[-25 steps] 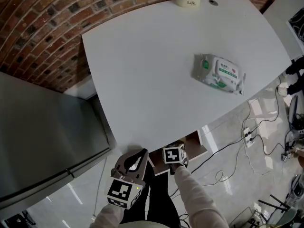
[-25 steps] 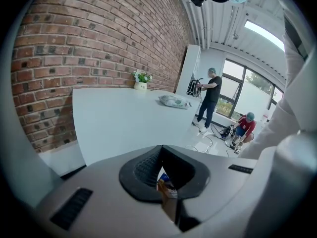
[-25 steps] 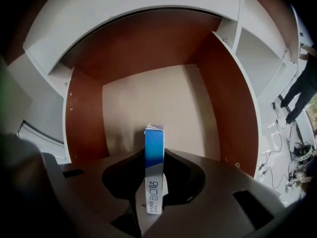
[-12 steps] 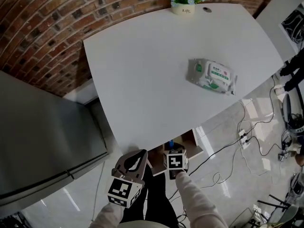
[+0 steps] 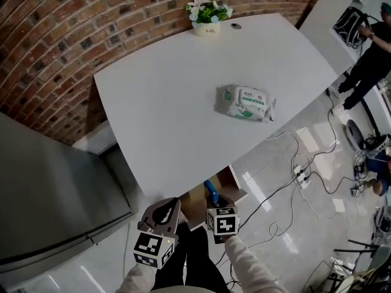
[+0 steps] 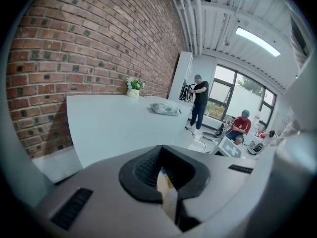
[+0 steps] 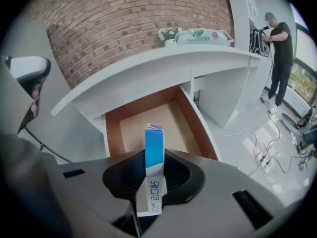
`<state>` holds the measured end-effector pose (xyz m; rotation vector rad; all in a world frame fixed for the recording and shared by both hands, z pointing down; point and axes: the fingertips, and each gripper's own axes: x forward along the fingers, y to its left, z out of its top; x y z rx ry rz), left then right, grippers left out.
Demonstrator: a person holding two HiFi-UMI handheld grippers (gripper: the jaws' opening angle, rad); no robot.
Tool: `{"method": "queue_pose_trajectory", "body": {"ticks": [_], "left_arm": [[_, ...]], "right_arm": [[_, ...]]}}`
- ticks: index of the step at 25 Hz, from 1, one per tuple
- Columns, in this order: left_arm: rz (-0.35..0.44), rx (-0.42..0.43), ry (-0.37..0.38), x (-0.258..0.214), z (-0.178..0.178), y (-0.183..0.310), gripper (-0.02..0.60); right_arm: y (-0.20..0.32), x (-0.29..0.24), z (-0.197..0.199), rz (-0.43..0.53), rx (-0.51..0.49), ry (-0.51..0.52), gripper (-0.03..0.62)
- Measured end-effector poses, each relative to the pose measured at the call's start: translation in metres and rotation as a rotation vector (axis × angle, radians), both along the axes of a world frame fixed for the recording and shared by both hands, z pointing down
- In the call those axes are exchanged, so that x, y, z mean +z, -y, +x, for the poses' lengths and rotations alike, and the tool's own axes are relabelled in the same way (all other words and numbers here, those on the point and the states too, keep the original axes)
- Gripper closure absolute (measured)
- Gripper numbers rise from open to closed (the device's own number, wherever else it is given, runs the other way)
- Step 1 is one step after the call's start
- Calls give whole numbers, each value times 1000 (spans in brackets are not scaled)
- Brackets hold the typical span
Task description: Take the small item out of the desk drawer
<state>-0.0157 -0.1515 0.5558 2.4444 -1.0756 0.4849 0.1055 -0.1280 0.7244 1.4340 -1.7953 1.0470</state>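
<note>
A small blue and white box (image 7: 153,157) stands upright between the pads of my right gripper (image 7: 154,175), which is shut on it. In the head view the same box (image 5: 211,193) shows just past the right gripper (image 5: 215,201), above the open wooden drawer (image 5: 227,185) under the desk's near edge. From the right gripper view the drawer (image 7: 173,120) holds nothing on its floor. My left gripper (image 5: 164,211) hangs to the left of the drawer, shut and with nothing in it; its dark pads (image 6: 148,167) face the desk top.
The white desk (image 5: 171,102) carries a pack of wet wipes (image 5: 244,102) and a small flower pot (image 5: 208,14) at its far edge. A brick wall runs behind. Cables and a power strip (image 5: 300,174) lie on the floor at the right, where people stand.
The blue box has come out from under the desk edge in the right gripper and drawn back toward me. More of the open drawer shows. The left gripper has barely moved.
</note>
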Motion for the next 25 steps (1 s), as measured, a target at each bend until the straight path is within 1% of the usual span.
{"method": "queue_pose_trajectory", "body": {"ticks": [5, 12, 19, 25], "left_arm": [[6, 18, -12, -4, 2, -6, 565], [24, 40, -18, -13, 2, -13, 565], [40, 58, -27, -21, 2, -21, 565], [59, 80, -24, -30, 1, -29, 565]], "right_arm": [[-10, -28, 1, 45, -4, 0, 494], [-23, -64, -3, 107, 36, 25, 496], [-34, -106, -11, 190, 46, 37, 496], [-46, -137, -8, 248, 72, 52, 496]]}}
